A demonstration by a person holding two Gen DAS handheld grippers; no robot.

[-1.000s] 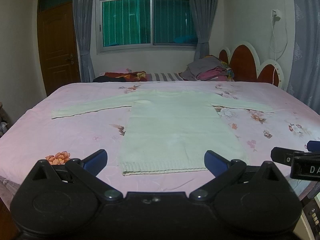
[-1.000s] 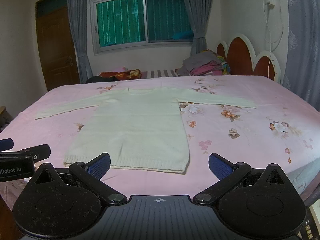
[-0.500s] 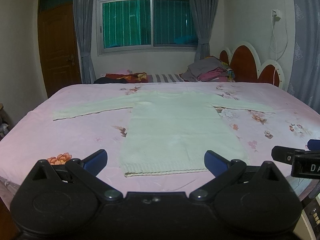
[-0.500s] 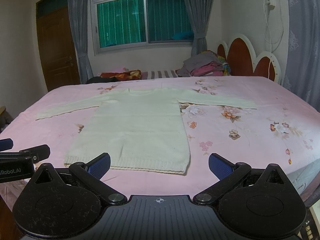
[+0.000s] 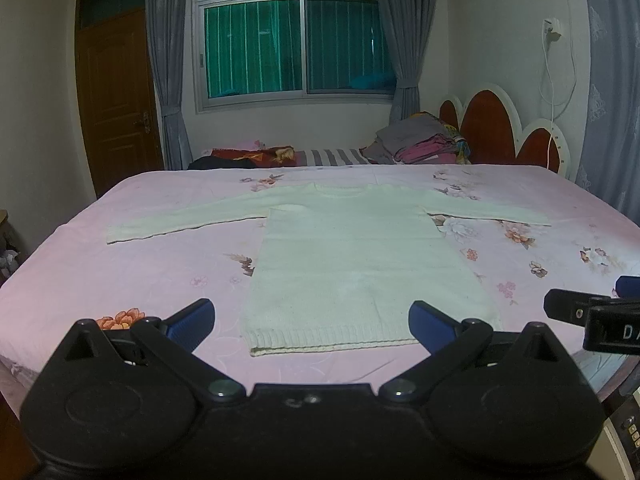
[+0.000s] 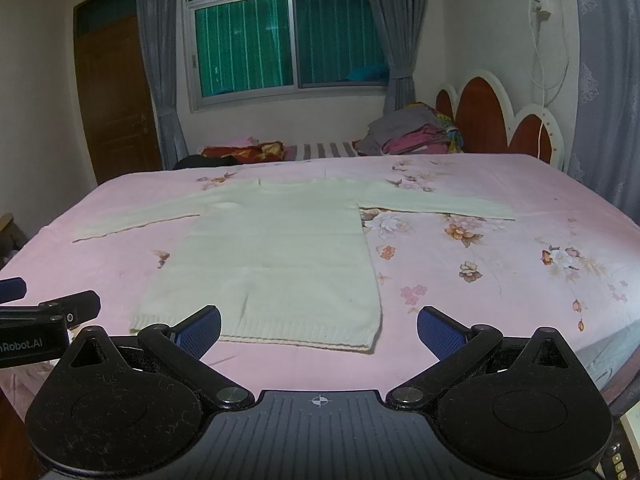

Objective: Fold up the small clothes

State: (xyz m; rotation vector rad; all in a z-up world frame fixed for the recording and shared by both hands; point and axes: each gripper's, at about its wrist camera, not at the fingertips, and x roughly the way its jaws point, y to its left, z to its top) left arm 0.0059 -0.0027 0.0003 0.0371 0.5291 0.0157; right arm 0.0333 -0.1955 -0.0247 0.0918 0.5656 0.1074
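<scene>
A pale cream knitted sweater (image 5: 352, 256) (image 6: 276, 256) lies flat on the pink floral bedsheet (image 5: 120, 272), both sleeves spread out sideways and the ribbed hem nearest me. My left gripper (image 5: 312, 320) hovers open in front of the hem, nothing between its blue pads. My right gripper (image 6: 320, 328) is open too, level with the hem's right corner, holding nothing. Each gripper shows at the edge of the other's view: the right gripper (image 5: 592, 316), the left gripper (image 6: 44, 312).
A pile of folded clothes (image 5: 420, 144) sits at the far right of the bed by the red headboard (image 5: 492, 124). Dark and red bedding (image 5: 248, 156) lies along the far edge under the window. A brown door (image 5: 116, 96) stands at left.
Both views have drifted slightly forward toward the sweater's hem; the sweater itself has not moved and both grippers stay open.
</scene>
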